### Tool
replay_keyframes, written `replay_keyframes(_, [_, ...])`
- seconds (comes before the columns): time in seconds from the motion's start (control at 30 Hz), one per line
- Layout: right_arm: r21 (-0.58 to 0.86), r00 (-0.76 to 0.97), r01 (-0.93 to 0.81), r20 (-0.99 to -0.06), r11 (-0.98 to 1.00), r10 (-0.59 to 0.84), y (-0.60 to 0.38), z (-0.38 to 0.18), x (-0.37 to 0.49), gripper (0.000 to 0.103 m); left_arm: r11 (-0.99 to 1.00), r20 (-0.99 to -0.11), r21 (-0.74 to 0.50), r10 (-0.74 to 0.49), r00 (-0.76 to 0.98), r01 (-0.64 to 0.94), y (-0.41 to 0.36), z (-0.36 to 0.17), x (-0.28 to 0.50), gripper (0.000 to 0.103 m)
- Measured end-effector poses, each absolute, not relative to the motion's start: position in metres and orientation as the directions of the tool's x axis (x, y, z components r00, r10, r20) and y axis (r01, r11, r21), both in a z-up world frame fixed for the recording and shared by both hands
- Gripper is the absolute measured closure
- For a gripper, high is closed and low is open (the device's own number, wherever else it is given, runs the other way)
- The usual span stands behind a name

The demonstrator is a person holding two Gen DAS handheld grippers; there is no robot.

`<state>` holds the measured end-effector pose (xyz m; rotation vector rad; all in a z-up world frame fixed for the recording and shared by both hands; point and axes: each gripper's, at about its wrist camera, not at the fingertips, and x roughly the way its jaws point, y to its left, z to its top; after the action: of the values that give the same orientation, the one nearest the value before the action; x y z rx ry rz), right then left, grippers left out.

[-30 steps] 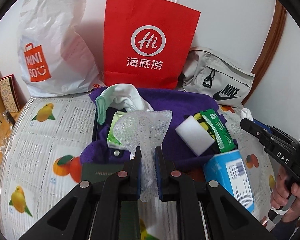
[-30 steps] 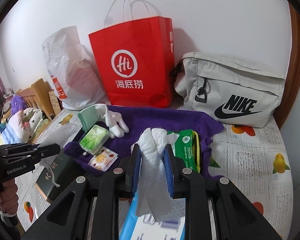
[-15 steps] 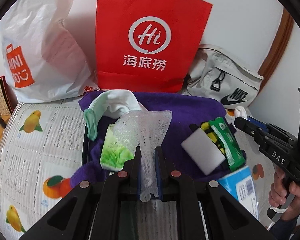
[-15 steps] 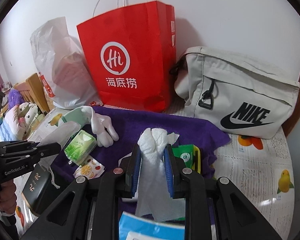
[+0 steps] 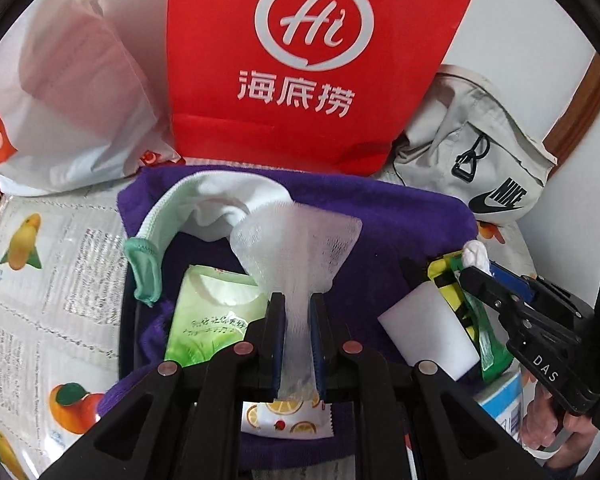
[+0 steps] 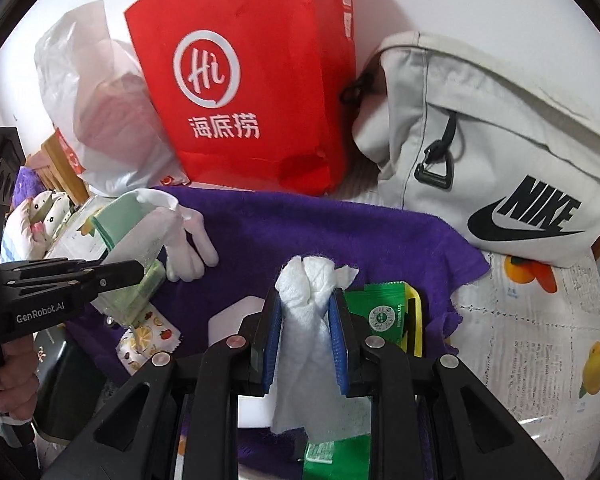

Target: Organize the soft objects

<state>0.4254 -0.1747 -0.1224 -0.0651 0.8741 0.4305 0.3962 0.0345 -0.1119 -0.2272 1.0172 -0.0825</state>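
Both tongs clench soft strips lengthwise: left tongs (image 5: 298, 344) mesh cloth (image 5: 300, 248), right tongs (image 6: 305, 340) white tissue (image 6: 306, 320).

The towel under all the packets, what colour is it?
Purple, a plain deep shade; the towel shows best in the right wrist view.

The red bag (image 5: 320, 60) was cut off at the twelve o'clock edge, its handles out of view. The hand-held gripper hid the lower half of the citrus packet (image 5: 286, 416). The blue box (image 5: 504, 404) showed only a corner at four o'clock. Print on the tissue pack (image 5: 208, 320) was too small to read.
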Motion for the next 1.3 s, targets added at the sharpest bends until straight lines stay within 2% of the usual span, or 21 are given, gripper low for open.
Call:
replay_keyframes(0.07, [0.132, 0.544, -0.393, -0.765, 0.910, 0.346, -0.175, -0.126, 0.430, 0.076, 0.975, -0.841, -0.220, -0.169, 0.514, -0.039, 0.033, -0.116, 0.398, 0.081])
replay_keyframes(0.13, [0.151, 0.529, -0.395, -0.769, 0.906, 0.359, -0.175, -0.128, 0.433, 0.069, 0.974, -0.842, -0.222, -0.172, 0.511, -0.038, 0.032, -0.119, 0.400, 0.078])
replay_keyframes(0.2, [0.162, 0.524, -0.397, -0.768, 0.903, 0.368, -0.175, -0.129, 0.434, 0.052, 0.974, -0.841, -0.225, -0.176, 0.512, -0.035, 0.032, -0.119, 0.400, 0.064])
replay_keyframes(0.23, [0.162, 0.529, -0.397, -0.764, 0.904, 0.369, -0.175, -0.128, 0.433, 0.049, 0.974, -0.840, -0.224, -0.175, 0.514, -0.035, 0.032, -0.119, 0.400, 0.059])
replay_keyframes(0.27, [0.162, 0.535, -0.398, -0.758, 0.903, 0.372, -0.175, -0.127, 0.432, 0.042, 0.975, -0.839, -0.221, -0.172, 0.516, -0.034, 0.032, -0.118, 0.400, 0.050])
replay_keyframes(0.33, [0.161, 0.547, -0.400, -0.748, 0.902, 0.376, -0.176, -0.124, 0.431, 0.033, 0.977, -0.839, -0.213, -0.169, 0.518, -0.025, 0.032, -0.116, 0.399, 0.044])
replay_keyframes(0.5, [0.141, 0.570, -0.385, -0.741, 0.912, 0.355, -0.178, -0.115, 0.425, 0.032, 0.985, -0.834, -0.173, -0.146, 0.532, -0.001, 0.026, -0.106, 0.389, 0.031])
replay_keyframes(0.63, [0.146, 0.575, -0.370, -0.740, 0.917, 0.349, -0.180, -0.110, 0.417, 0.031, 0.986, -0.836, -0.169, -0.139, 0.531, -0.009, 0.025, -0.102, 0.382, 0.026])
replay_keyframes(0.7, [0.139, 0.580, -0.367, -0.739, 0.920, 0.343, -0.181, -0.107, 0.411, 0.031, 0.985, -0.834, -0.174, -0.144, 0.532, -0.005, 0.025, -0.099, 0.378, 0.018])
replay_keyframes(0.97, [0.147, 0.599, -0.343, -0.727, 0.928, 0.336, -0.192, -0.092, 0.382, 0.029, 0.984, -0.815, -0.178, -0.150, 0.560, 0.003, 0.026, -0.081, 0.359, 0.017])
replay_keyframes(1.3, [0.157, 0.630, -0.305, -0.707, 0.939, 0.323, -0.202, -0.067, 0.330, 0.029, 0.993, -0.798, -0.116, -0.090, 0.596, -0.004, 0.024, -0.054, 0.311, 0.017])
